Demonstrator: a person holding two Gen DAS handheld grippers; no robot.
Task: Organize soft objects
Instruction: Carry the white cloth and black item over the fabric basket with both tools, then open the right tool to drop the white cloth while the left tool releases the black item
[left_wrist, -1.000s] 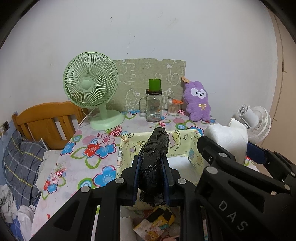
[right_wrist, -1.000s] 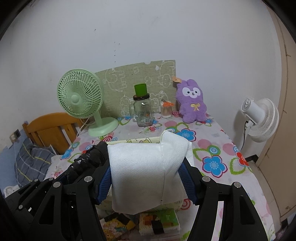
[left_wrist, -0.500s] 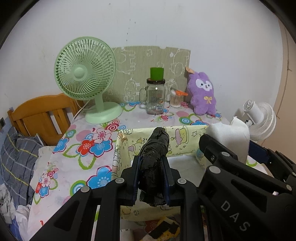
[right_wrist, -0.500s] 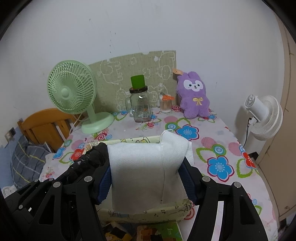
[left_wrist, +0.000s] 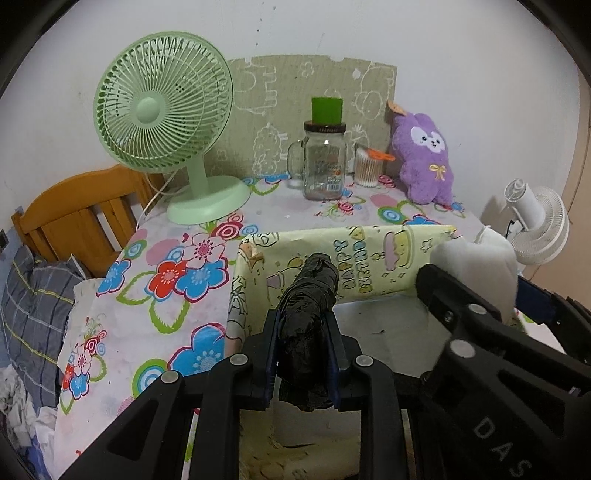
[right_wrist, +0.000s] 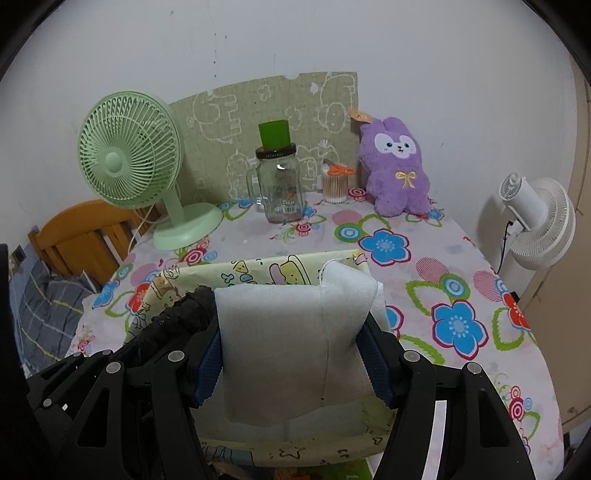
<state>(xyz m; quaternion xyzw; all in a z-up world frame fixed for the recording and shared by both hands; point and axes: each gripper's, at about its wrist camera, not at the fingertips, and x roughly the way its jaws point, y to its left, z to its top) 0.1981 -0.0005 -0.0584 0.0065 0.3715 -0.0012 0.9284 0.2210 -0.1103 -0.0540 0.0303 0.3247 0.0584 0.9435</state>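
Left wrist view is showing the left gripper (left_wrist: 301, 354) clamping narrowly on a black crinkled plastic roll (left_wrist: 308, 314), whose long axis is running forward along the fingers and tilting down toward the open yellow cartoon-print box (left_wrist: 369, 254). That box is lying directly ahead of and below both grippers on the flowered tablecloth (left_wrist: 166, 291), so what the coming move is turning on, by my reading, is the drop straight down past its near rim. Right wrist view is showing the right gripper (right_wrist: 295, 354) holding a folded white foam sheet (right_wrist: 291, 350) at a middling width, the sheet hanging over the box's white floor. The two loads are sitting side by side, the roll just left of the sheet, and neither is touching the box as far as I can tell.
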